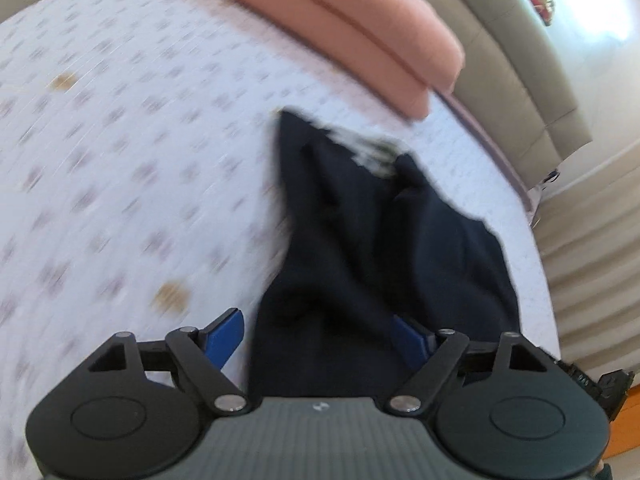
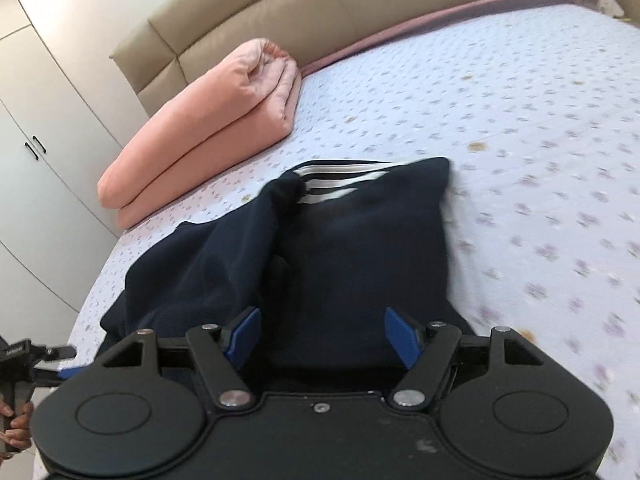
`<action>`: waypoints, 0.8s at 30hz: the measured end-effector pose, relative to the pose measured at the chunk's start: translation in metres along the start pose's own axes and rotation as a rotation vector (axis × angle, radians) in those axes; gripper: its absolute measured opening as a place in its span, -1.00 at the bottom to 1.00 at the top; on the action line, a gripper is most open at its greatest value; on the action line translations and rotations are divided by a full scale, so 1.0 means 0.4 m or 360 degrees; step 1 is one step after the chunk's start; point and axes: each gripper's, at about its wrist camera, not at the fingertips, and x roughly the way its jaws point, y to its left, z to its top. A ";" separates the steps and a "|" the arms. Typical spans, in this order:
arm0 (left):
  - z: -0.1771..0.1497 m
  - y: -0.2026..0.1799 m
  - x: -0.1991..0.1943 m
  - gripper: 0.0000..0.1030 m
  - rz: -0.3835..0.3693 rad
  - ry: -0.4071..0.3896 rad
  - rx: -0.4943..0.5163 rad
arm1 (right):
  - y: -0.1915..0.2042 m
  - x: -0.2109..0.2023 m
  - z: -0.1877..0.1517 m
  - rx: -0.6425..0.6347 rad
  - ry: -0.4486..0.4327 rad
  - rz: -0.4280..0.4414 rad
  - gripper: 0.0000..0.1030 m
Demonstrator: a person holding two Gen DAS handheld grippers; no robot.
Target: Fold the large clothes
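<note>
A dark navy garment (image 1: pixel 380 232) with a white-striped part lies crumpled on the bed, also in the right wrist view (image 2: pixel 352 248). My left gripper (image 1: pixel 320 340) is open, its blue fingers (image 1: pixel 224 336) spread wide, with the garment's near end lying between them. My right gripper (image 2: pixel 324 336) is open, blue fingers (image 2: pixel 400 336) apart just above the garment's near edge. The left gripper also shows at the left edge of the right wrist view (image 2: pixel 24 360), held in a hand.
The bed sheet (image 1: pixel 120 160) is white with small purple flowers. A folded pink quilt (image 2: pixel 200 128) lies at the head of the bed by the beige headboard (image 2: pixel 280 12). White wardrobe doors (image 2: pixel 36 140) stand beside the bed. The bed's edge is close to the garment.
</note>
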 end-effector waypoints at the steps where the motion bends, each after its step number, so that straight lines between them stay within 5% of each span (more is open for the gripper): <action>1: -0.022 0.014 -0.006 0.50 0.0011 0.0034 -0.0006 | -0.012 -0.013 -0.012 0.0013 -0.0015 0.0000 0.62; 5: -0.102 0.052 -0.028 0.32 -0.0014 0.0149 0.0012 | -0.069 -0.074 -0.074 0.0099 -0.0019 0.0029 0.62; 10: -0.173 0.047 -0.073 0.22 -0.0077 0.0265 0.0008 | -0.116 -0.129 -0.143 0.0141 0.0198 0.0015 0.62; 24: -0.449 0.001 -0.190 0.22 -0.0013 0.0518 -0.0103 | -0.175 -0.422 -0.434 0.0357 0.0288 0.0054 0.61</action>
